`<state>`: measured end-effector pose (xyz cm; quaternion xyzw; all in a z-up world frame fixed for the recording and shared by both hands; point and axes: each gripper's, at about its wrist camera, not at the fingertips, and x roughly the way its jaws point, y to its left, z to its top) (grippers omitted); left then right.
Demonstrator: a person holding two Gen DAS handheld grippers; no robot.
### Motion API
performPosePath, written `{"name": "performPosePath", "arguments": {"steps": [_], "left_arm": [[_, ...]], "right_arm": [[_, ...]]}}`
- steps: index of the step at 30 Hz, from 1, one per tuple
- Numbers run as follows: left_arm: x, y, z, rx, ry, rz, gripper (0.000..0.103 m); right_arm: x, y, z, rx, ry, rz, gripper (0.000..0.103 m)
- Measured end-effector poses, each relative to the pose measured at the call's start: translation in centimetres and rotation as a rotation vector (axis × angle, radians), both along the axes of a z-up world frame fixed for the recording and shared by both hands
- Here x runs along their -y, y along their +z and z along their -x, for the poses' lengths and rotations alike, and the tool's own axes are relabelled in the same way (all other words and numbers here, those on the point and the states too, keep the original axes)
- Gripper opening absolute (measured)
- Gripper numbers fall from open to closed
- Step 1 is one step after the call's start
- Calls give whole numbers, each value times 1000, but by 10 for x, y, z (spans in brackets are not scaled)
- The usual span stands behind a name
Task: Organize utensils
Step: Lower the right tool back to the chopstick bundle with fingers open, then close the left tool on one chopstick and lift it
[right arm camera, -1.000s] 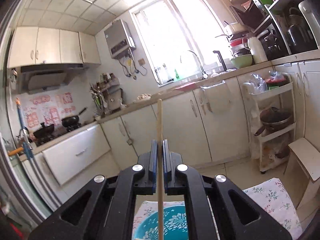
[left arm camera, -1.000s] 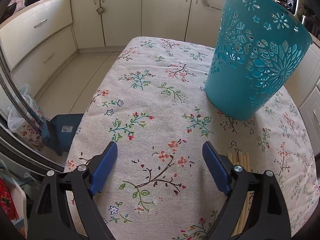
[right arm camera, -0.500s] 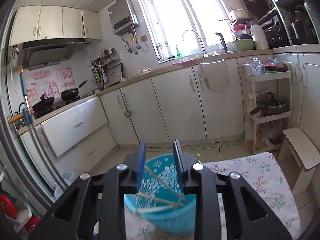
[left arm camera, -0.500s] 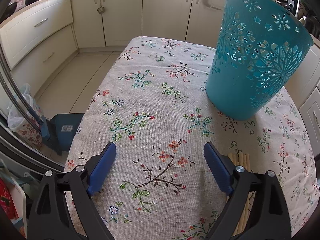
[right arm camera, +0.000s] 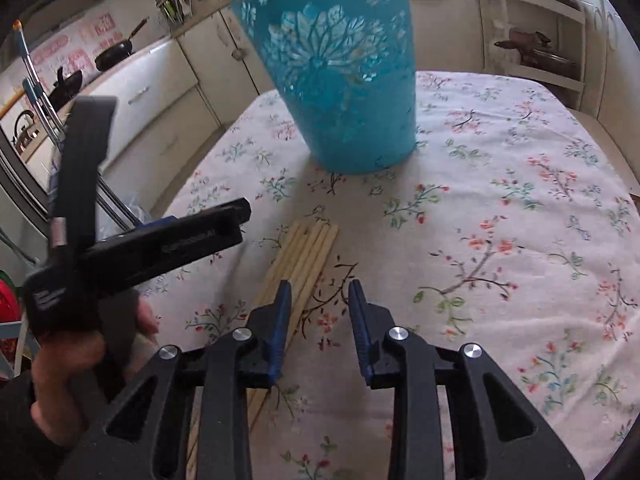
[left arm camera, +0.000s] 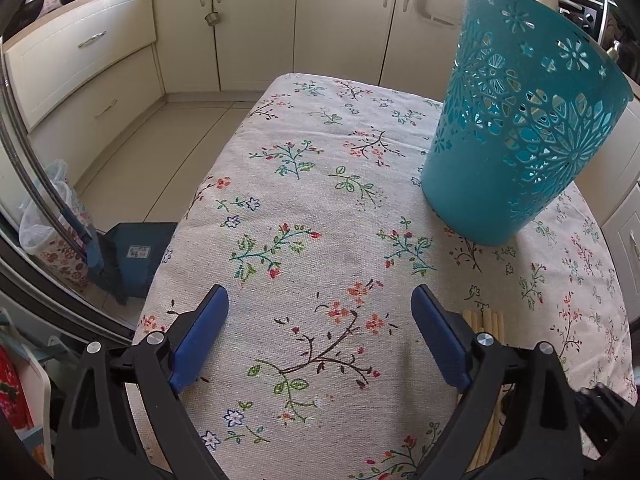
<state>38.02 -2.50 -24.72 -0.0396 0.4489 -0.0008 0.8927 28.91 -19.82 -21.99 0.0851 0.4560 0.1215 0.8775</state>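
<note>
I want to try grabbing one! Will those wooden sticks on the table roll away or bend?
The wooden sticks look thin, straight and round, so a nudged one would probably roll on the tablecloth. They seem stiff and light, and might slip from the right gripper if pinched off-centre.

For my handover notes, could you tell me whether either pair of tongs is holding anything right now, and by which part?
Nothing is held. The right tongs are open above the chopsticks, and the left tongs are open over the tablecloth.

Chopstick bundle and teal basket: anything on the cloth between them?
No. In the right wrist view, only bare floral tablecloth separates the chopstick bundle from the teal basket.
</note>
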Motion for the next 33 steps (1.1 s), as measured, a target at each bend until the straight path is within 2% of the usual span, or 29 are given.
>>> {"name": "performPosePath", "arguments": {"steps": [4, 9, 14, 18, 20, 23, 26, 27, 33], "left_arm": [[-2, 0, 0, 3, 6, 13, 89], [-1, 1, 1, 3, 3, 14, 90], [0, 1, -1, 1, -1, 6, 90], [9, 2, 6, -8, -67, -7, 90], [20, 6, 17, 19, -148, -30, 90], [38, 8, 28, 40, -238, -94, 90], [47, 7, 29, 36, -273, -125, 90], [48, 6, 29, 30, -279, -130, 90], [42, 0, 20, -17, -247, -85, 88]], "right_arm": [[-5, -2, -3, 11, 6, 39, 28], [0, -4, 2, 18, 23, 70, 20], [-11, -4, 2, 35, 51, 153, 19], [-7, -2, 9, 41, 131, 226, 15], [9, 0, 13, 44, 128, 250, 15], [42, 0, 12, 41, 63, 193, 15], [57, -1, 11, 31, 28, 100, 13], [57, -1, 10, 32, 28, 99, 13], [56, 0, 12, 34, 42, 79, 19]]}}
